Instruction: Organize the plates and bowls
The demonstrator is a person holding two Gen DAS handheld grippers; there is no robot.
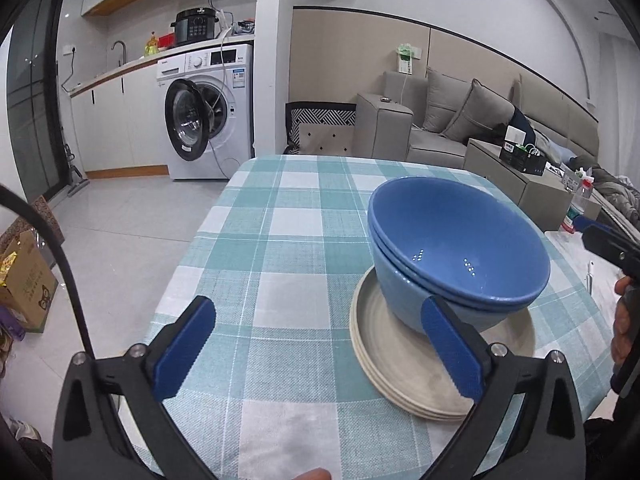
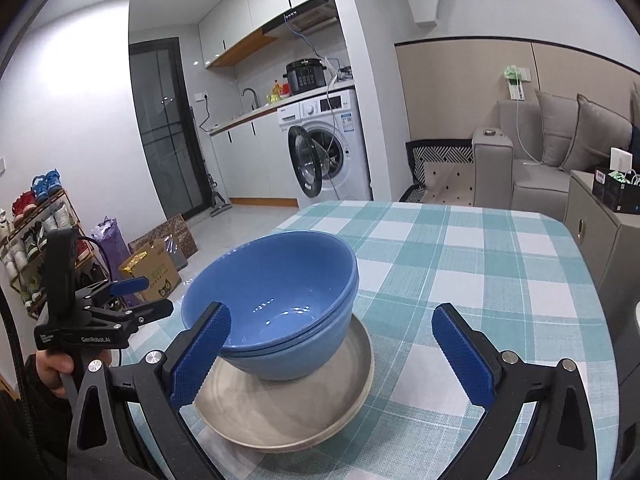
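Two blue bowls (image 1: 460, 248), nested one inside the other, sit on a short stack of beige plates (image 1: 404, 364) on the desk (image 1: 280, 240), which is covered in a teal-and-white checked cloth. The bowls are glossy, ceiling lights glinting in the inner one, and they stand off-centre on the top plate, toward its far side. The plates are matte, shallow-rimmed, with their edges showing in layers.

I see both pairs of fingers released and spread wide, gripping nothing. On my left gripper (image 1: 320, 352), the right finger (image 1: 452, 352) crosses in front of the bowls and plates, while the left finger hangs over bare cloth. On my right gripper (image 2: 332, 356), the left finger (image 2: 200, 356) overlaps the bowls' near side and the other stands over the cloth, well clear of the stack.

The left wrist view alone shows the long grey sofa (image 1: 460, 120) running along the wall, and the tip of the right gripper at the frame's right edge. The right wrist view alone shows a shoe rack (image 2: 36, 232) against the left wall, and the left gripper (image 2: 136, 296) from the side, held in a hand (image 2: 52, 364). Both views take in the washing machine (image 1: 208, 112), its door open.
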